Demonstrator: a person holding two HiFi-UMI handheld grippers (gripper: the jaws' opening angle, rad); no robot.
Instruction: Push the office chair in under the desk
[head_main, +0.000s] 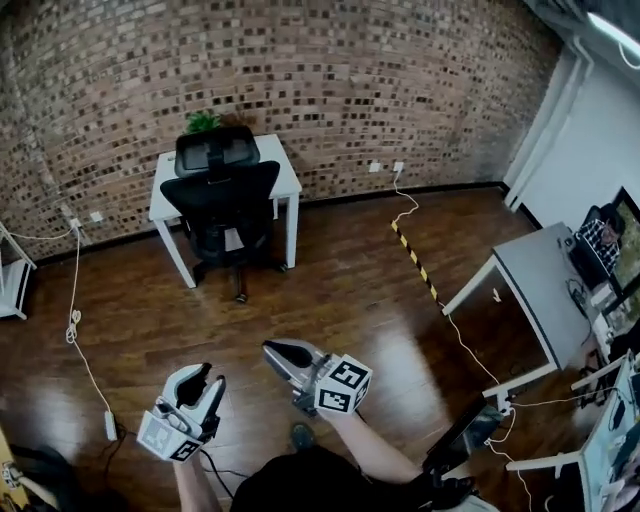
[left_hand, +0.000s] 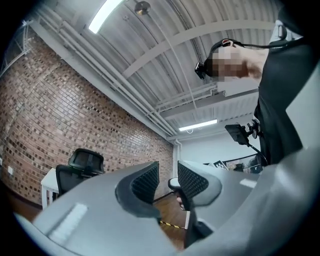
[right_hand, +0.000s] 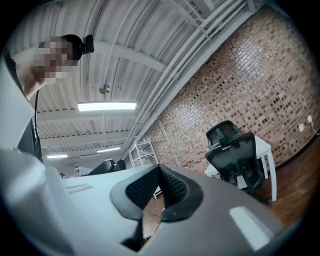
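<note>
Head view shows the office chair (head_main: 222, 205) tucked against the desk (head_main: 288, 180) by the brick wall (head_main: 350, 80), its seat apparently under the top, so the push looks done. Well apart from it, both grippers are empty: the left gripper (head_main: 207, 380) has its jaws slightly parted, and the right gripper (head_main: 272, 352) has its jaws pressed together.

Shown: left gripper (head_main: 206, 379), right gripper (head_main: 272, 350), pale grey moulded shells, black ribbed pads (left_hand: 145, 182); white marker cube (head_main: 345, 386), black squares, fitted on each. Dark top (head_main: 300, 485) worn.
</note>
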